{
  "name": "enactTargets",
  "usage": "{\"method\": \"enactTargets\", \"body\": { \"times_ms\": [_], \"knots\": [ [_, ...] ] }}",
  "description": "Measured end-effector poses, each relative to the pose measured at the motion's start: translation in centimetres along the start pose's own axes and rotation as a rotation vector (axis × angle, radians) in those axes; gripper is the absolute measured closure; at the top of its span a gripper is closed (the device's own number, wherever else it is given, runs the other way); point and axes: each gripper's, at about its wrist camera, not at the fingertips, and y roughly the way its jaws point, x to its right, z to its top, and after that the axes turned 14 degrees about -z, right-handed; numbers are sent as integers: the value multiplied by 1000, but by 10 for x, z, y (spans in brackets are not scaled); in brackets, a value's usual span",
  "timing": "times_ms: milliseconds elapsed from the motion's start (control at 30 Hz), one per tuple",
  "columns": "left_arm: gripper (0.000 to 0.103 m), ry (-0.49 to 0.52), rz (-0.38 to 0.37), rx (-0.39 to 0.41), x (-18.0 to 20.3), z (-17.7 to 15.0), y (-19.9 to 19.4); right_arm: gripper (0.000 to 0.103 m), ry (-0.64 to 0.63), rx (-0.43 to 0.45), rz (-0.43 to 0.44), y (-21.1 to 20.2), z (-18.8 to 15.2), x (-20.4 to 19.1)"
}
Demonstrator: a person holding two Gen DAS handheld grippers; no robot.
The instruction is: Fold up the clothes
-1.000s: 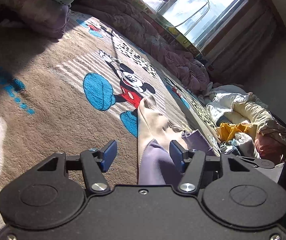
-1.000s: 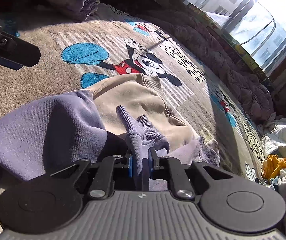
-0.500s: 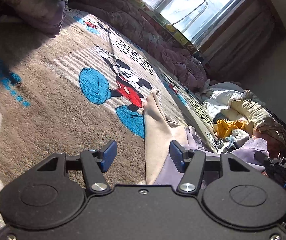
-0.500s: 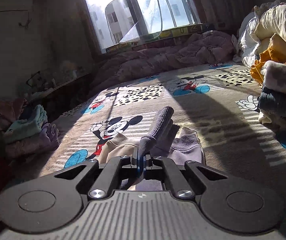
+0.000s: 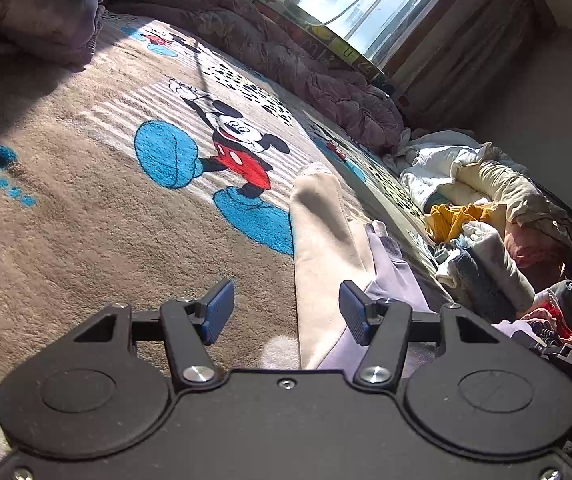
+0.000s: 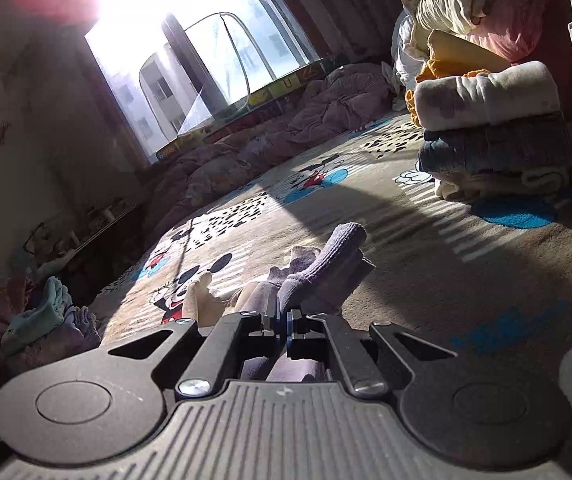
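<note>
The left gripper (image 5: 282,312) is built of matte black plastic, with two round caps, silver screws and blue ribbed pads (image 5: 217,310). The right gripper (image 6: 285,326) is fronted by a grey ribbed plate, with black linkage arms, silver screws and blue pads.

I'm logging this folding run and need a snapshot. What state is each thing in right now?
left hand-held gripper: open, holding nothing
right hand-held gripper: shut on the purple cuff
purple and beige garment: partly lifted, stretched over the blanket, not yet folded
purple cuff: pinched, sticking up
folded stack: folded, piled on the blanket
cartoon mouse blanket: spread flat
</note>
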Motion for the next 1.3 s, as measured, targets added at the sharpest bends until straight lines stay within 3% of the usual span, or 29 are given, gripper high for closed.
{"method": "enactTargets", "body": {
  "times_ms": [200, 433, 567, 633, 700, 867, 1067, 1167, 1300],
  "knots": [
    [46, 24, 2, -24, 3, -3, 4, 98, 38, -56, -48, 0, -22, 22],
    [49, 257, -77, -93, 41, -19, 11, 98, 95, -123, -64, 11, -35, 37],
    [56, 380, -116, -192, 59, -37, 22, 98, 97, -122, -35, 11, -30, 33],
    [58, 444, -71, -281, 61, -51, 33, 98, 88, -110, -14, 8, -25, 28],
    [61, 495, -31, -321, 63, -59, 39, 98, 73, -84, 20, 0, -18, 21],
    [61, 497, -27, -345, 58, -61, 40, 98, 24, -21, 41, -21, -13, 17],
    [61, 473, -35, -353, 56, -59, 38, 98, 41, -144, -70, -8, -54, 53],
    [61, 439, -49, -354, 55, -56, 36, 98, 47, -149, -58, -7, -61, 55],
    [61, 370, -51, -289, 56, -38, 24, 98, 54, -121, -17, -7, -57, 56]
  ]
}}
